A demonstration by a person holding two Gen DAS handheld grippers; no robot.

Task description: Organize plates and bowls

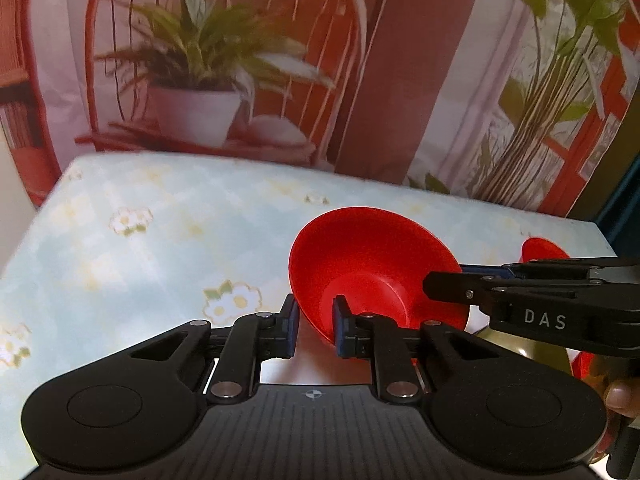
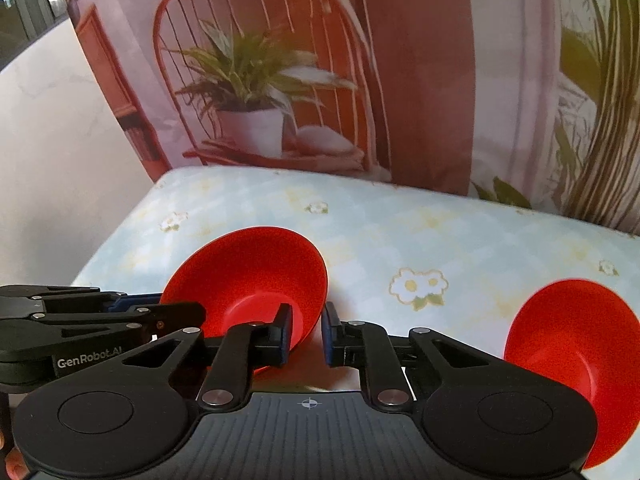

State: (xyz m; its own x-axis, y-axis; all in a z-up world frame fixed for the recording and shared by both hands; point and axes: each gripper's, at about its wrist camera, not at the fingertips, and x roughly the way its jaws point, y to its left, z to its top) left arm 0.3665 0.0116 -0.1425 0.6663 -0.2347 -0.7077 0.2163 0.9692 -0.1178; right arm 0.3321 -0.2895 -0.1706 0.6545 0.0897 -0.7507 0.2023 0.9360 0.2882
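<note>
A red bowl (image 1: 372,264) is tilted above the floral tablecloth (image 1: 140,248). My left gripper (image 1: 316,326) straddles its near-left rim with a gap between the pads. My right gripper (image 1: 436,284) reaches in from the right at the bowl's right rim. In the right wrist view the same bowl (image 2: 248,272) has its rim between my right gripper's (image 2: 306,334) pads, also with a gap, and the left gripper (image 2: 188,312) is at its left side. A second red bowl (image 2: 572,352) sits at the right, and shows in the left wrist view (image 1: 540,250).
A printed backdrop with a chair and potted plant (image 1: 200,80) hangs behind the table's far edge. A brass-coloured object (image 1: 528,348) lies under the right gripper. A pale wall (image 2: 60,160) is to the left.
</note>
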